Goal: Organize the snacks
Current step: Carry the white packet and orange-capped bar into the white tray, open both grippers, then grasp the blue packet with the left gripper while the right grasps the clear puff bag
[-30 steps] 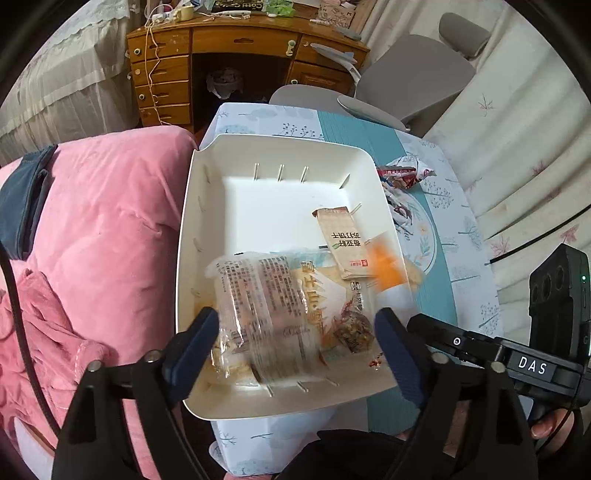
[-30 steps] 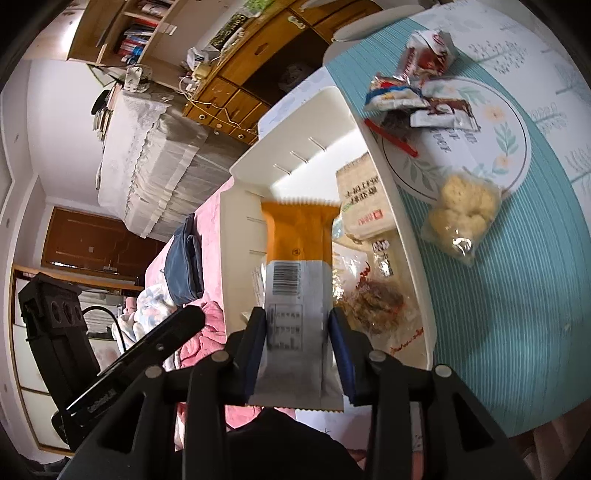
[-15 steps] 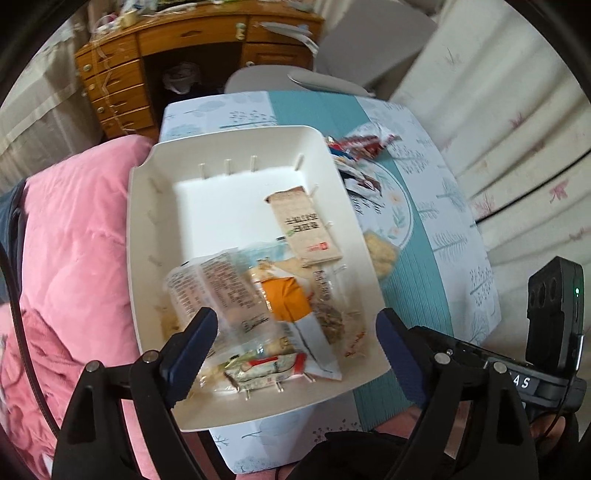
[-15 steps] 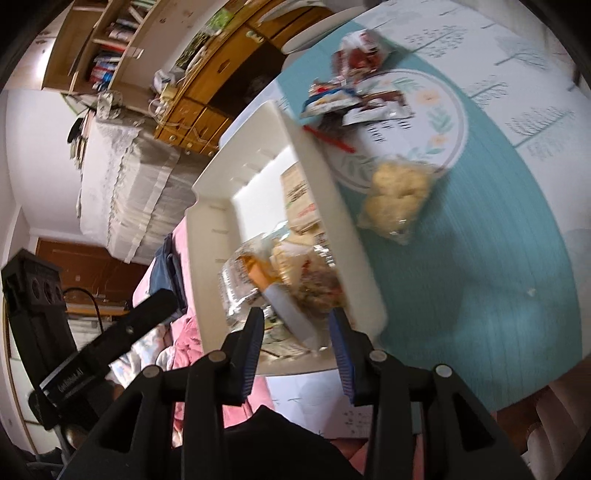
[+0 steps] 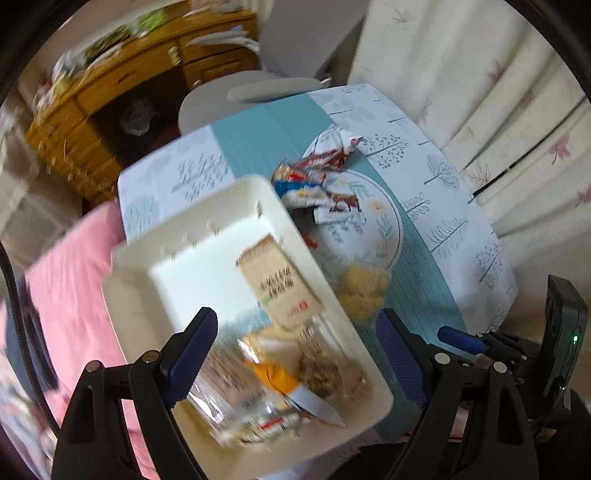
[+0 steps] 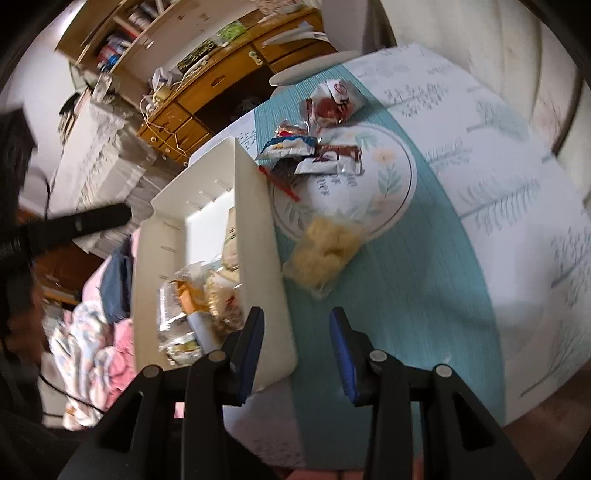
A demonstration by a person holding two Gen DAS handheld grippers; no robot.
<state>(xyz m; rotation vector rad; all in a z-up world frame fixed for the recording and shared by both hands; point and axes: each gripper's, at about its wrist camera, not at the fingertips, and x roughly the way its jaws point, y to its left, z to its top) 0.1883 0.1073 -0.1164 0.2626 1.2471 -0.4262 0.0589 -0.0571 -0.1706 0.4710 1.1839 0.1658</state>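
Showing: two hand-held grippers above a worktop point(image 6: 461, 295) covered by a teal and white printed cloth.
Left hand-held gripper point(image 5: 293, 363): jaws wide, nothing between the pads; it hangs over the near end of the white bin point(image 5: 133, 280).
Right hand-held gripper point(image 6: 297, 356): jaws narrow and empty, pads apart; it hangs over the teal strip, just beside the bin's point(image 6: 255, 221) near corner.
White bin: sits at the worktop's left edge, beside pink bedding point(image 5: 70, 280).
Snacks in bin: a tan biscuit packet point(image 5: 279, 282) lies mid-tray; an orange and white packet point(image 5: 291, 391) lies on a heap of clear-wrapped snacks point(image 5: 229, 398) at the near end. Blur hides finer detail.
Snacks outside bin: a clear bag of pale yellow puffs point(image 6: 325, 251) lies on the cloth, just beside the bin's right wall; red, blue and brown wrappers point(image 6: 317, 147) cluster farther back.
Background: a wooden desk point(image 6: 221, 88) and a grey chair point(image 5: 291, 33).
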